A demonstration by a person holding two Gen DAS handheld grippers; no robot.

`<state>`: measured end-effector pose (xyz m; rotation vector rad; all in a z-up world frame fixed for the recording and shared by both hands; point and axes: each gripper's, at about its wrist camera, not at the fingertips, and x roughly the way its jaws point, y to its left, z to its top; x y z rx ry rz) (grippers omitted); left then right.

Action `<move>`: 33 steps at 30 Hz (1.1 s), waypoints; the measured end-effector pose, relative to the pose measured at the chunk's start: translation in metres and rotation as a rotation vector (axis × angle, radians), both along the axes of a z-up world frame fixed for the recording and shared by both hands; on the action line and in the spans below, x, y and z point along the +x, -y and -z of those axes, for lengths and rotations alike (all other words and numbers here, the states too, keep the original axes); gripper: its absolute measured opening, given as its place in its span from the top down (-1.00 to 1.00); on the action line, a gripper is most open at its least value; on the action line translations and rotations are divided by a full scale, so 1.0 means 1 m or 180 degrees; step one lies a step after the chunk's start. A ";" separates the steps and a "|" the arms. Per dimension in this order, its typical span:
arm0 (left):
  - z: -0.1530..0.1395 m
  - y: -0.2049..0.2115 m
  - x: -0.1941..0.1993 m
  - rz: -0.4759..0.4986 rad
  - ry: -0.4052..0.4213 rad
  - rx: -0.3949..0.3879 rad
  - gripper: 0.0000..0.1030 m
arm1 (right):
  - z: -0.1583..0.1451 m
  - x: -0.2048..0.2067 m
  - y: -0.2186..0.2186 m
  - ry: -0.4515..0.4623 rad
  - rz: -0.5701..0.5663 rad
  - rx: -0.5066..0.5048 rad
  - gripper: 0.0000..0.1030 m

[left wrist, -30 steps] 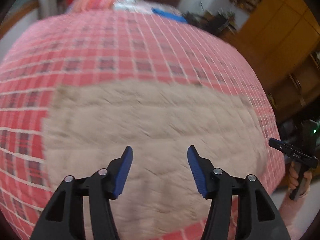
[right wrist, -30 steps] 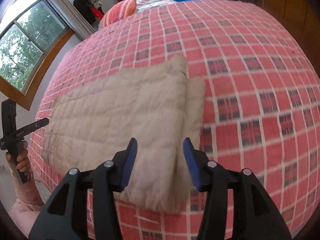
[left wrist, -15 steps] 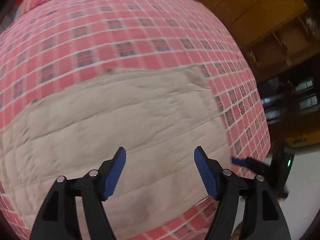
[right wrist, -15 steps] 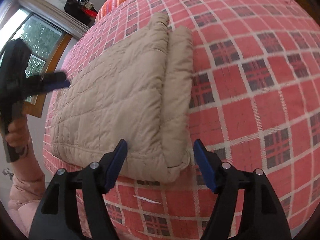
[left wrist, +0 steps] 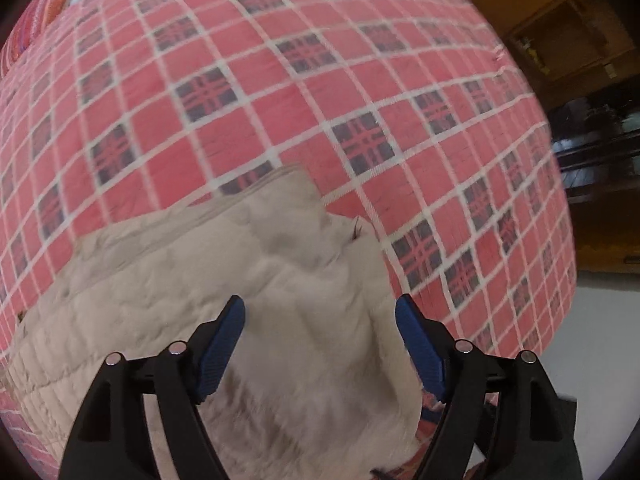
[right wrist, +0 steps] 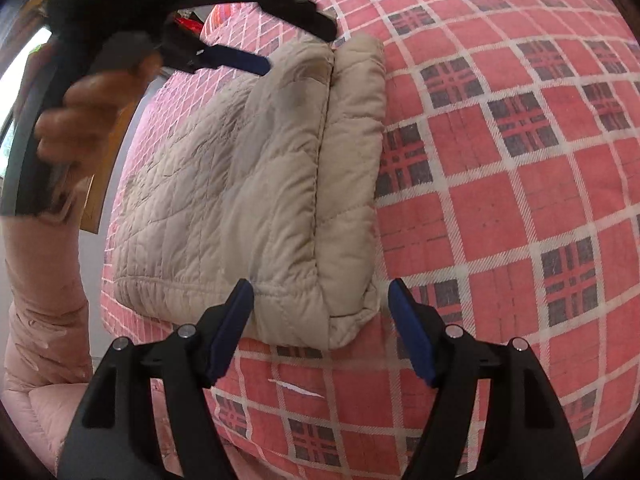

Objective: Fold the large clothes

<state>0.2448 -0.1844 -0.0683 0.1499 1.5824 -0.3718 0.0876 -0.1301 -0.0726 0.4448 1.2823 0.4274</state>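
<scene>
A beige quilted jacket (right wrist: 248,184) lies folded flat on the red plaid bed, with a narrower folded strip (right wrist: 352,168) along its right side. My right gripper (right wrist: 320,312) is open and straddles the jacket's near right corner, just above it. In the left wrist view the same jacket (left wrist: 224,288) fills the lower middle, rumpled at its far corner (left wrist: 296,188). My left gripper (left wrist: 320,328) is open, hovering over that fabric with nothing pinched. From the right wrist view the left gripper (right wrist: 240,60) shows above the jacket's far left edge, held by a hand (right wrist: 80,120).
The red plaid bedspread (right wrist: 520,160) stretches far to the right and beyond the jacket. A striped pillow (left wrist: 36,32) sits at the far left. Wooden cabinets (left wrist: 560,20) and dark furniture stand past the bed's right edge. A pink sleeve (right wrist: 44,320) is at lower left.
Both grippers have dropped closer to the jacket. The left one swung right toward the far corner; the right one closed in on the near right corner. Both stayed open.
</scene>
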 end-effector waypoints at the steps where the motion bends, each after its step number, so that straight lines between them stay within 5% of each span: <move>1: 0.005 0.005 0.004 -0.0018 -0.0025 0.0057 -0.51 | 0.001 0.000 0.000 -0.0003 0.0001 0.0012 -0.36; 12: 0.051 0.041 0.021 0.0107 -0.0326 0.0943 -0.74 | 0.011 0.001 -0.005 -0.0067 -0.0079 0.0121 -0.36; 17: 0.059 0.053 0.020 0.0160 -0.0321 0.1044 -0.71 | 0.011 0.002 -0.009 -0.0055 -0.0101 0.0064 -0.23; 27: 0.042 0.048 0.015 0.0175 -0.0265 0.0867 0.40 | -0.010 -0.002 -0.035 0.0179 -0.0183 -0.0156 0.48; 33: 0.010 0.018 0.007 0.0042 -0.0226 0.0502 0.68 | -0.032 -0.006 -0.044 0.0372 -0.0206 -0.0140 0.58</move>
